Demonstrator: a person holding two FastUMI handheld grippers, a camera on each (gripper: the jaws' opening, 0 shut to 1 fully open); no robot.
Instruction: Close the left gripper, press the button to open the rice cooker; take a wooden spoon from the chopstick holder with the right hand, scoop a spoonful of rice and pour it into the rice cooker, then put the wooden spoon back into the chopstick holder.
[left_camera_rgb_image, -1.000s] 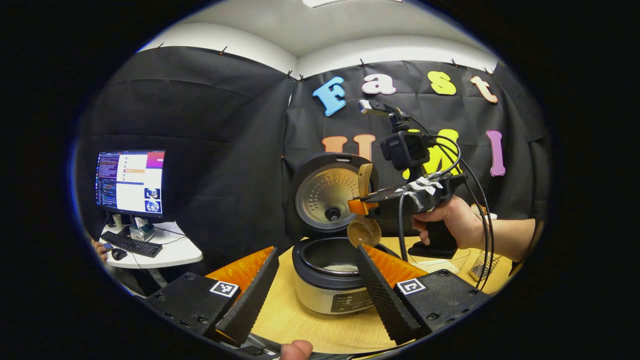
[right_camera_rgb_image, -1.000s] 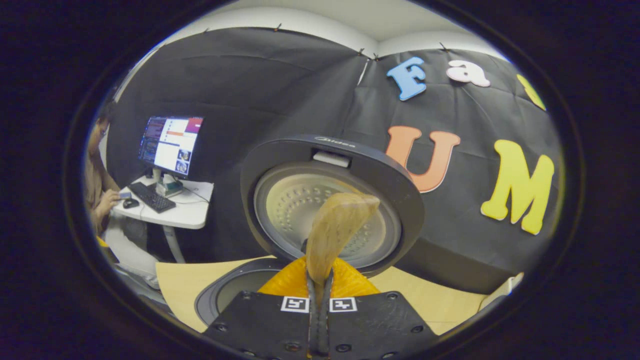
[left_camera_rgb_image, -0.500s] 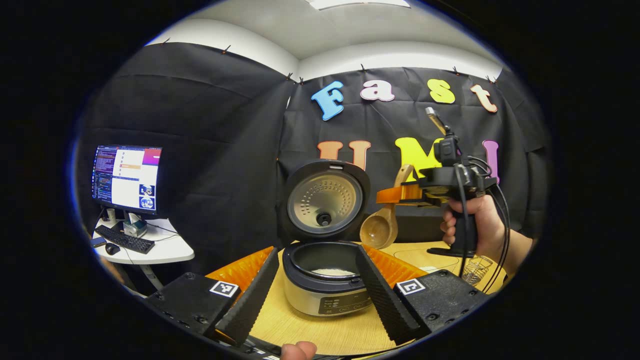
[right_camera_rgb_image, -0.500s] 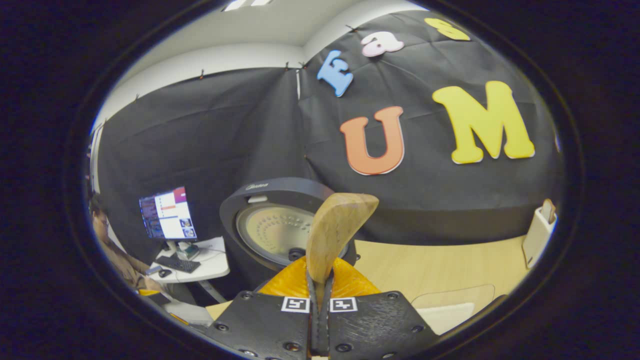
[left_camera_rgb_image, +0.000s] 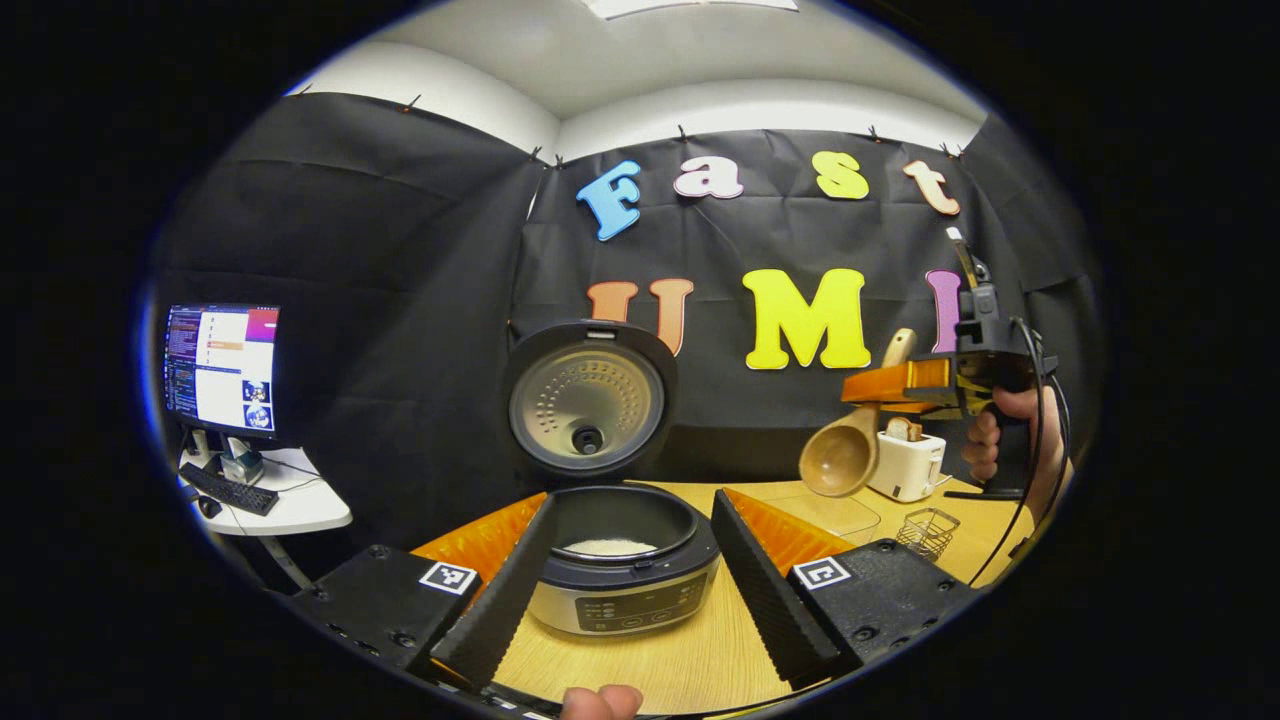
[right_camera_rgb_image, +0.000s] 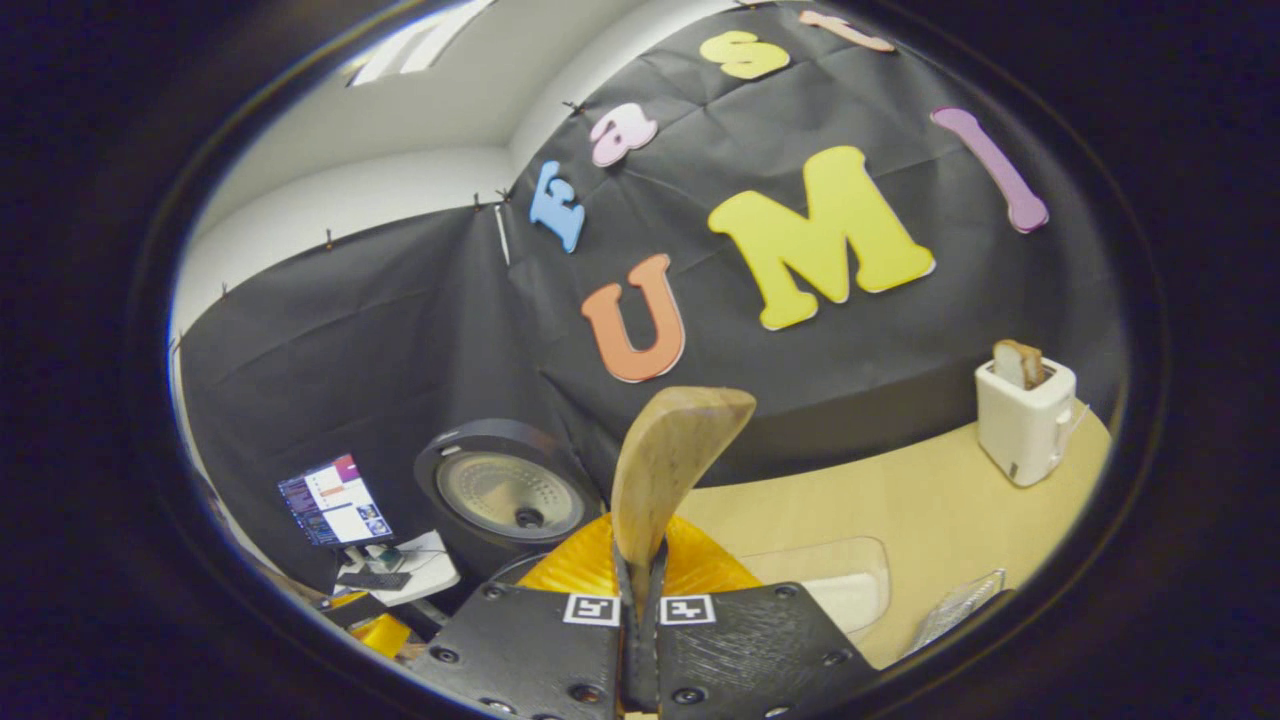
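Observation:
The rice cooker (left_camera_rgb_image: 620, 575) stands open on the wooden table, lid (left_camera_rgb_image: 588, 400) upright, with white rice (left_camera_rgb_image: 605, 547) in its pot. My left gripper (left_camera_rgb_image: 632, 505) is open, its fingers spread either side of the cooker, a little short of it. To the right a hand holds my right gripper (left_camera_rgb_image: 890, 385), shut on the wooden spoon (left_camera_rgb_image: 843, 462), whose bowl hangs down in the air above a clear container (left_camera_rgb_image: 835, 515). In the right gripper view the spoon's handle (right_camera_rgb_image: 668, 470) rises from my shut right gripper (right_camera_rgb_image: 640, 590), and the cooker lid (right_camera_rgb_image: 505, 490) lies to the left.
A wire chopstick holder (left_camera_rgb_image: 927, 530) sits at the table's right, beside a white toaster (left_camera_rgb_image: 908, 465) (right_camera_rgb_image: 1022, 410) with bread in it. The clear container (right_camera_rgb_image: 830, 580) lies just ahead of the right gripper. A monitor (left_camera_rgb_image: 220, 365) on a small desk stands far left.
The right gripper has carried the spoon away from over the cooker's pot, rightward to above the clear container. The left gripper stays open in front of the cooker.

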